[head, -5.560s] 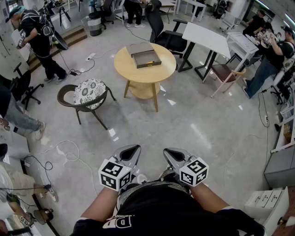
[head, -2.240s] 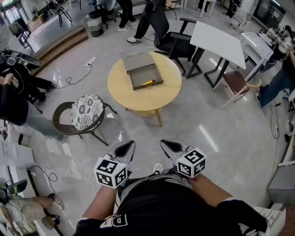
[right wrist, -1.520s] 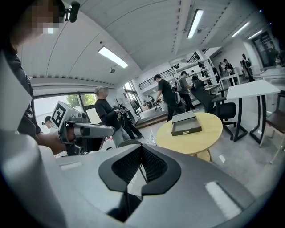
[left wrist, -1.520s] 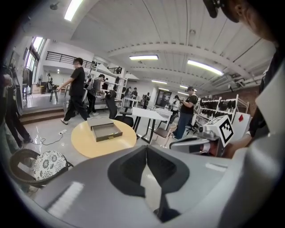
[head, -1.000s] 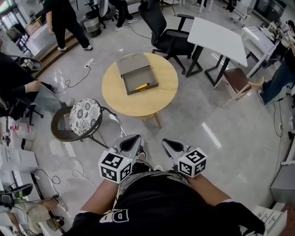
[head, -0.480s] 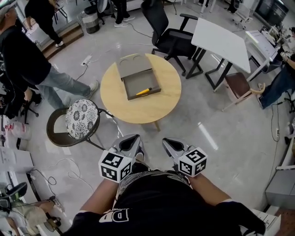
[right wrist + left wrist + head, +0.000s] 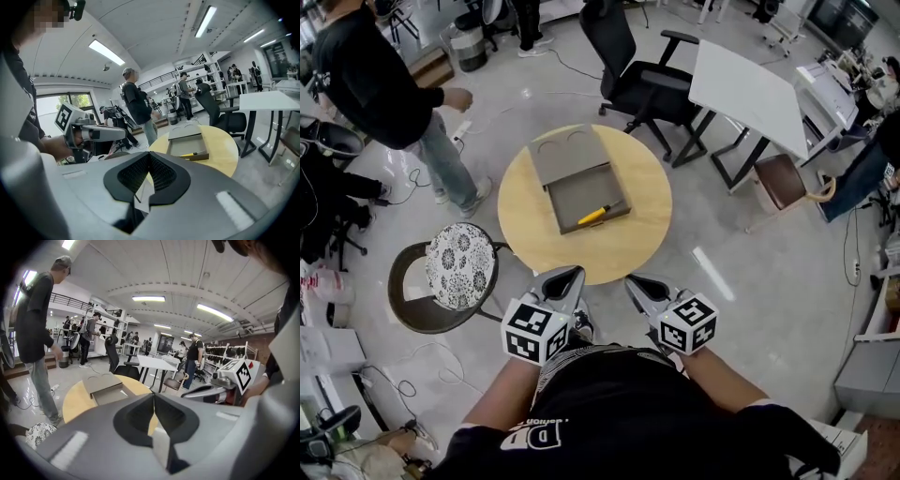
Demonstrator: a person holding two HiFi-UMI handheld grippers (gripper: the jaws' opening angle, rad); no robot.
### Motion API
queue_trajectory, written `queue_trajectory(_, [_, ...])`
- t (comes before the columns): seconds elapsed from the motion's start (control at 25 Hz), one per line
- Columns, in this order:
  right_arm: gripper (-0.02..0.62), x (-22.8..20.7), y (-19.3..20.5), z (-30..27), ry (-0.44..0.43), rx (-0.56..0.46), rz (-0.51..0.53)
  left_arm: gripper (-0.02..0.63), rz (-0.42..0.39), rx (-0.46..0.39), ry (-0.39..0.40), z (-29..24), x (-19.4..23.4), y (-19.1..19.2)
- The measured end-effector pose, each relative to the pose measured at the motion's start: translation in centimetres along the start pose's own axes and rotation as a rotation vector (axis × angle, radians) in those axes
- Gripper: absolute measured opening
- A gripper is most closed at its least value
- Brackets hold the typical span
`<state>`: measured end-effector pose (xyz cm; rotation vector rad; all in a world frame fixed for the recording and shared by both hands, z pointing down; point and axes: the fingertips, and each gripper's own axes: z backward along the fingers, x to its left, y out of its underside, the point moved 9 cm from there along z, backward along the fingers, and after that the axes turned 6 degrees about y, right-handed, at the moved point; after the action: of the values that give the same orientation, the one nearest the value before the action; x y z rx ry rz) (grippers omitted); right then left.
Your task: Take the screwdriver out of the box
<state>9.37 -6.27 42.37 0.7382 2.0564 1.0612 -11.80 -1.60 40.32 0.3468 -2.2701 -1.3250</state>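
Observation:
An open grey box [image 7: 585, 195] lies on a round wooden table [image 7: 628, 244], its lid [image 7: 560, 155] folded back on the far side. A yellow-handled screwdriver [image 7: 597, 214] rests inside the tray near its right front corner. My left gripper [image 7: 565, 277] and right gripper [image 7: 634, 282] hover side by side at the table's near edge, both shut and empty. The box [image 7: 104, 387] sits ahead over the shut left gripper [image 7: 153, 397] in the left gripper view. Beyond the shut right gripper [image 7: 149, 158], the box [image 7: 186, 144] and screwdriver [image 7: 189, 154] show in the right gripper view.
A chair with a patterned cushion [image 7: 457, 266] stands left of the table. A black office chair [image 7: 639, 82] and a white desk [image 7: 750, 86] are behind it, a wooden chair [image 7: 787, 183] to the right. A person in black [image 7: 380, 80] stands at the far left.
The table and box have come nearer in the head view as I walked up. Both grippers now reach the table's near edge. The person at the left has walked on.

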Motion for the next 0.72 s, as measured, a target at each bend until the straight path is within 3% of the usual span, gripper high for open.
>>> queue_trajectory(0.36, [0.002, -1.1, -3.9, -6.9, 0.056, 0.013, 0.002, 0.06, -0.065, 0.013, 0.059, -2.3, 7.6, -3.5])
queue_trajectory(0.72, [0.001, -1.4, -6.2, -11.0, 0.119, 0.001, -0.008, 0.06, -0.133, 0.062, 0.14, -4.6, 12.3, -5.1])
